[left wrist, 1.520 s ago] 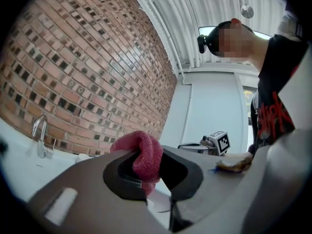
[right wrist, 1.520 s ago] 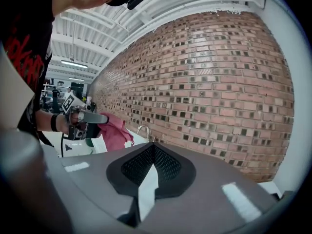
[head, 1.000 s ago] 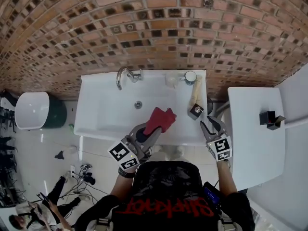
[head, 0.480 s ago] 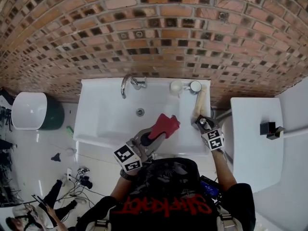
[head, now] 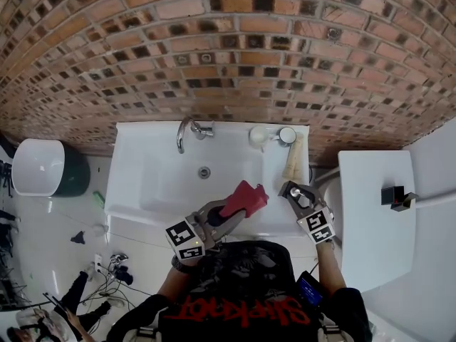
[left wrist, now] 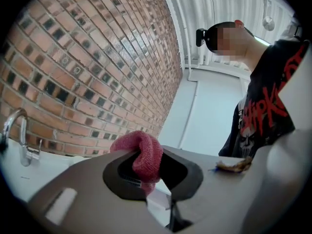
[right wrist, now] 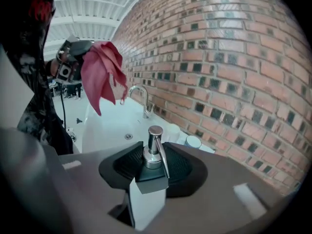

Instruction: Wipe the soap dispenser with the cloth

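The soap dispenser (head: 292, 164), a pale square bottle with a dark collar and chrome pump (right wrist: 155, 150), stands on the sink's right rim. My right gripper (head: 296, 193) reaches it from the front. Its jaws have just been closing and now grip the collar, with the pump rising between them (right wrist: 153, 168). The red cloth (head: 245, 197) hangs bunched from my left gripper (head: 225, 215), which is shut on it over the sink's front edge, a hand's width left of the dispenser. In the left gripper view the cloth (left wrist: 144, 156) fills the gap between the jaws.
The white sink (head: 153, 184) has a chrome tap (head: 187, 130) at the back and two small round pots (head: 258, 135) (head: 286, 135) behind the dispenser. A white counter (head: 374, 219) with a dark object (head: 394, 196) stands to the right, a white bin (head: 35, 166) to the left. A brick wall rises behind.
My right gripper has moved forward from the sink's front edge to the dispenser and closed round its top. The left gripper with the cloth has shifted only slightly.
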Available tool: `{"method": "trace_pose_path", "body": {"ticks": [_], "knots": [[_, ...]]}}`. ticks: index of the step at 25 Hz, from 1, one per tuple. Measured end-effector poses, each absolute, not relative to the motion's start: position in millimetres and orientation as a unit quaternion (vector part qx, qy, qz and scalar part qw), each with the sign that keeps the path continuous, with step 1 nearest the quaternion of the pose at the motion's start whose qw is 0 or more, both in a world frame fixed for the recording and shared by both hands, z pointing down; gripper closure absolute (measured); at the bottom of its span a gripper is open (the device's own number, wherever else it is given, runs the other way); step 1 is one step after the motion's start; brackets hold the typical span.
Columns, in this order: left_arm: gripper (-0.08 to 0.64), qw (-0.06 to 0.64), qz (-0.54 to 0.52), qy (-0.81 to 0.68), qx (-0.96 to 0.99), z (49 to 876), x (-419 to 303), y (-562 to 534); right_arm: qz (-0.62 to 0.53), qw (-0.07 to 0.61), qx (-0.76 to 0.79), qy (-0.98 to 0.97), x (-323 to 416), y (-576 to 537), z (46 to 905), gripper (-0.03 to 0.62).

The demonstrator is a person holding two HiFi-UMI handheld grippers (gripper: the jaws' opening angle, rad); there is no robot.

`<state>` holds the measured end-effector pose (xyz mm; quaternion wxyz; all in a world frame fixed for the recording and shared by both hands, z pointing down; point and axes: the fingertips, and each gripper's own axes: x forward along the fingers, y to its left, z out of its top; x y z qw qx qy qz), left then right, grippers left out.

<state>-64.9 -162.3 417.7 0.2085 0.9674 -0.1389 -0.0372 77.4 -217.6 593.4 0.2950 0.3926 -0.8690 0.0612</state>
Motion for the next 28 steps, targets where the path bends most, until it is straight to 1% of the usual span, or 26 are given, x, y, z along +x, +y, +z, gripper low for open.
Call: {"method": "trace_pose_path", "body": {"ticks": [5, 8, 12, 17, 19, 20, 24, 28], "knots": [[0.509, 0.201, -0.033, -0.056, 0.977, 404, -41, -152, -0.004, 0.256, 0.367, -0.894, 51, -192, 499, 0.454], [0.509, 0.191, -0.035, -0.030, 0.980, 396, -29, -150, -0.028, 0.255, 0.365, -0.895, 40, -177, 467, 0.453], [0.509, 0.201, -0.054, -0.006, 0.978, 387, -19, -148, -0.043, 0.260, 0.361, -0.894, 30, -158, 437, 0.454], [0.509, 0.214, -0.058, 0.004, 0.975, 393, -8, -148, -0.076, 0.196, 0.353, -0.912, 20, -144, 397, 0.454], [0.509, 0.215, -0.057, 0.004, 0.975, 396, -4, -149, -0.088, 0.185, 0.347, -0.915, 21, -142, 382, 0.454], [0.509, 0.216, -0.055, 0.003, 0.975, 399, -2, -151, -0.085, 0.180, 0.348, -0.916, 22, -141, 376, 0.454], [0.509, 0.212, -0.034, -0.011, 0.977, 425, 3, -153, 0.024, 0.125, 0.400, -0.908, 38, -135, 365, 0.456], [0.509, 0.215, 0.003, -0.022, 0.976, 453, 4, -153, 0.043, 0.096, 0.397, -0.912, 47, -130, 352, 0.456]]}}
